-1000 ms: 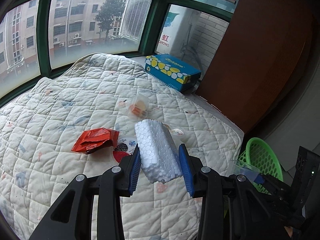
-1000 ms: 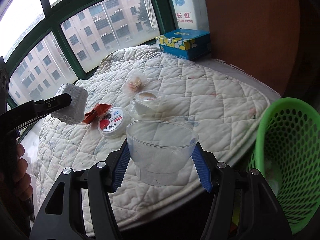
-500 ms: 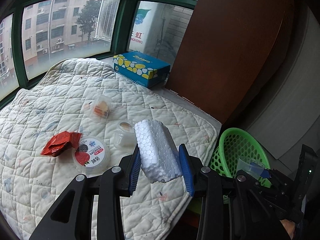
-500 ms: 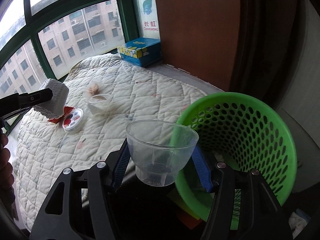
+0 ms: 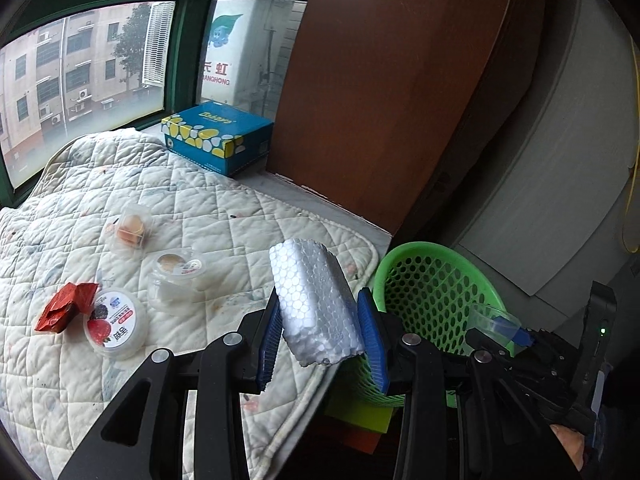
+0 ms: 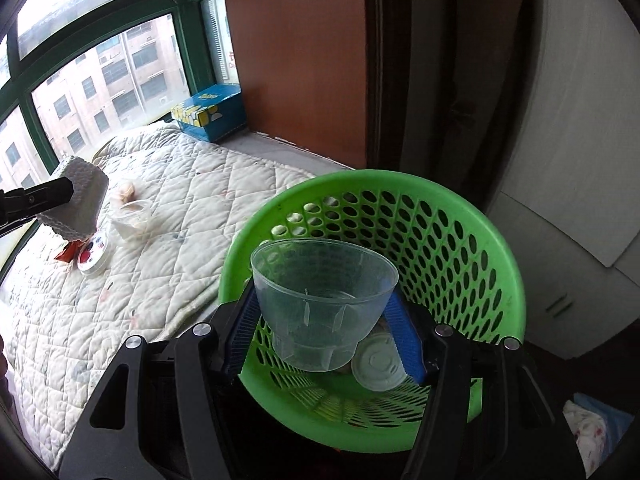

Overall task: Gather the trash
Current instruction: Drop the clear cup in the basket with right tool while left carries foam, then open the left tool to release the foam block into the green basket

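My left gripper [image 5: 322, 330] is shut on a white foam block [image 5: 314, 300], held above the quilt's edge, left of the green basket [image 5: 432, 276]. My right gripper [image 6: 324, 322] is shut on a clear plastic cup [image 6: 322, 300], held upright over the green basket [image 6: 460, 240]. A white lid [image 6: 378, 364] lies in the basket. On the quilt [image 5: 180, 200] lie a red wrapper [image 5: 64, 312], a round fruit-print tub [image 5: 116, 324], a lidded cup [image 5: 176, 272] and a clear box with an orange thing [image 5: 130, 230].
A blue and yellow box [image 5: 218, 136] stands at the quilt's far corner by the green-framed window [image 5: 80, 72]. A brown wooden panel [image 5: 380, 92] and a white cabinet [image 5: 560, 160] rise behind the basket. The right gripper also shows in the left wrist view [image 5: 504, 328].
Both grippers have swung right, from over the quilt toward the basket. The cup is now above the basket's inside. The foam block is now near the quilt's edge.
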Motion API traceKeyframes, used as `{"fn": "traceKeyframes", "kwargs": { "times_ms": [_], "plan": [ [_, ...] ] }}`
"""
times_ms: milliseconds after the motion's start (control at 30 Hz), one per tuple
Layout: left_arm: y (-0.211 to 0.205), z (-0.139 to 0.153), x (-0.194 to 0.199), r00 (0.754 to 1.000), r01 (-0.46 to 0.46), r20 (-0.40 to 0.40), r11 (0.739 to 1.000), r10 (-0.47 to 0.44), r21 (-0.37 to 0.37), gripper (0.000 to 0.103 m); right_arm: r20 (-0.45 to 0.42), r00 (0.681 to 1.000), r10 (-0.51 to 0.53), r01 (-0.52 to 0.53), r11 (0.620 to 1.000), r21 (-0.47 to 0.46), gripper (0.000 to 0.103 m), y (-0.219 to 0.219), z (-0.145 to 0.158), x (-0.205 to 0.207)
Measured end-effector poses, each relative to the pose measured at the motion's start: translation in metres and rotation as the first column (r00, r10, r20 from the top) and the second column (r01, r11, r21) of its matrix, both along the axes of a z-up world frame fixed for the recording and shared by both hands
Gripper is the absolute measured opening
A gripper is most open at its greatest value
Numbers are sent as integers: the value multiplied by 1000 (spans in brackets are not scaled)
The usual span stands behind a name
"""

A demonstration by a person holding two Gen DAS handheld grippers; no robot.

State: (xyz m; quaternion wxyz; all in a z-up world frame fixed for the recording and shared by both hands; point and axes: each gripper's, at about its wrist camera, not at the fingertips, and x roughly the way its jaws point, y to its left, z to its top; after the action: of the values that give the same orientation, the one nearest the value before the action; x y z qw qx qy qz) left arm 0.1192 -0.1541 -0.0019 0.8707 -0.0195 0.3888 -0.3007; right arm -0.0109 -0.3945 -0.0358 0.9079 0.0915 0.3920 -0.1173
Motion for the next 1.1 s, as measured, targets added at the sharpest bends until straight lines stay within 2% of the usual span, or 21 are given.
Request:
{"fn": "traceKeyframes", "kwargs": {
  "times_ms": [67, 167, 200, 533, 800, 1000, 1067, 1100],
  "plan": [
    [-11, 1, -2, 1000, 20, 4, 1000, -20, 3, 36, -2, 1000, -17, 17, 1000, 3, 62, -8, -1, -4],
    [-27, 3, -4, 999, 50, 9, 999, -50, 6, 36, 9, 999, -33, 33, 999, 22, 74, -18, -2, -11],
    [-33, 4, -6, 998, 59, 11, 998, -59, 9, 36, 13, 999, -41, 41, 999, 19, 75, -21, -2, -13],
    [-88, 2, -15, 986, 168, -9, 986, -167, 21, 36, 38, 995, -88, 87, 996, 17, 78, -37, 3, -43],
    [-128, -9, -27, 972, 232, -38, 972, -231, 41, 37, 66, 990, -126, 127, 992, -13, 82, -45, 8, -70],
    [-151, -18, -36, 962, 270, -57, 961, -266, 59, 37, 67, 986, -153, 154, 988, 4, 82, -53, 5, -79],
    [-157, -20, -39, 960, 277, -66, 959, -273, 59, 45, 66, 985, -158, 157, 987, 14, 82, -55, 5, -81],
    [-158, -21, -39, 961, 272, -68, 960, -267, 64, 55, 66, 985, -159, 158, 987, 17, 82, -56, 4, -81]
  ]
}}
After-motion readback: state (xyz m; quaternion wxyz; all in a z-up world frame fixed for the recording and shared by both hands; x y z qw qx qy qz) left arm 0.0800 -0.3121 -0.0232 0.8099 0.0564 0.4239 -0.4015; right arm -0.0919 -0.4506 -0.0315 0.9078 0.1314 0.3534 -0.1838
